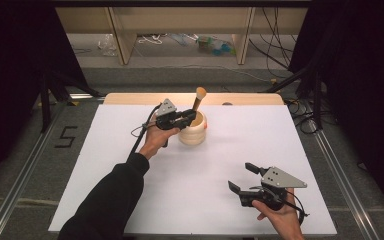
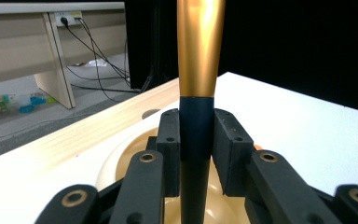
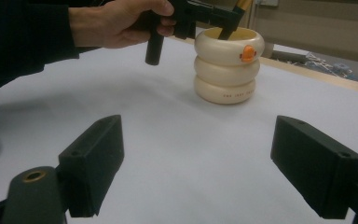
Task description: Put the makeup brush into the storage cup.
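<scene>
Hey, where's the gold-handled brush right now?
In the high view, the brush stands in the cream ribbed holder near the table's far edge, centre-left. The left gripper is clamped on its dark lower shaft.

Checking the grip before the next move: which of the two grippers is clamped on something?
The left gripper, over the cream ribbed holder, is shut on the brush handle. The right gripper hangs open above the white table.

We see a lab-like recording room: black curtains (image 1: 10,60) flank a white-covered table (image 1: 130,200), loose cables (image 1: 275,45) trail across the grey floor (image 1: 180,75), and metal rails (image 1: 25,165) frame it.
</scene>
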A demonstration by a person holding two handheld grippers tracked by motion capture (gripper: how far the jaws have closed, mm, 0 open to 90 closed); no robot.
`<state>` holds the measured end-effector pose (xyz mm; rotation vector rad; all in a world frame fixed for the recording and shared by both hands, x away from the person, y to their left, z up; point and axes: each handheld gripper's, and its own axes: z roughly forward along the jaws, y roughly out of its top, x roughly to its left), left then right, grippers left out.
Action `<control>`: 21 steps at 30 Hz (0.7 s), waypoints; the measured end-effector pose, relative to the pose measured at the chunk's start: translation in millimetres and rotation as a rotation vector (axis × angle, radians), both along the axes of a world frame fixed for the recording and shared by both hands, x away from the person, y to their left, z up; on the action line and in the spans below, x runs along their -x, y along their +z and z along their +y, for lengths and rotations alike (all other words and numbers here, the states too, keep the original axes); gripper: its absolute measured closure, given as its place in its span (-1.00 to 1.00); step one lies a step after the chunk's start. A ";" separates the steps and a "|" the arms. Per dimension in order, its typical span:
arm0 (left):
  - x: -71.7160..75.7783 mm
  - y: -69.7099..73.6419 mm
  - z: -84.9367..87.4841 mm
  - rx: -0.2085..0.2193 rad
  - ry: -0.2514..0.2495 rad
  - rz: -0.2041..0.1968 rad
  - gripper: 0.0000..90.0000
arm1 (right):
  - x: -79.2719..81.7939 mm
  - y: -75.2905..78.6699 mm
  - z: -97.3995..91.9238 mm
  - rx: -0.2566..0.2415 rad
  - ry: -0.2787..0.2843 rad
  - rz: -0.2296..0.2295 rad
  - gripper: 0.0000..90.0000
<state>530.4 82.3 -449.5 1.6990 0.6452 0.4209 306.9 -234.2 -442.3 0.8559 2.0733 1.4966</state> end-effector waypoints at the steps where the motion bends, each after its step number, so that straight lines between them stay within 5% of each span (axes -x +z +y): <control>1: 0.0 0.5 0.3 -0.001 0.004 -0.006 0.58 | 1.2 0.2 0.6 -0.005 0.003 0.023 -0.60; 11: 2.1 7.1 2.8 0.004 -0.006 -0.022 0.32 | -0.4 -0.7 0.9 0.003 0.003 0.003 -0.60; 21: 4.9 11.3 4.6 -0.008 0.005 0.025 -0.10 | -0.4 -0.6 1.0 0.003 0.002 0.003 -0.60</control>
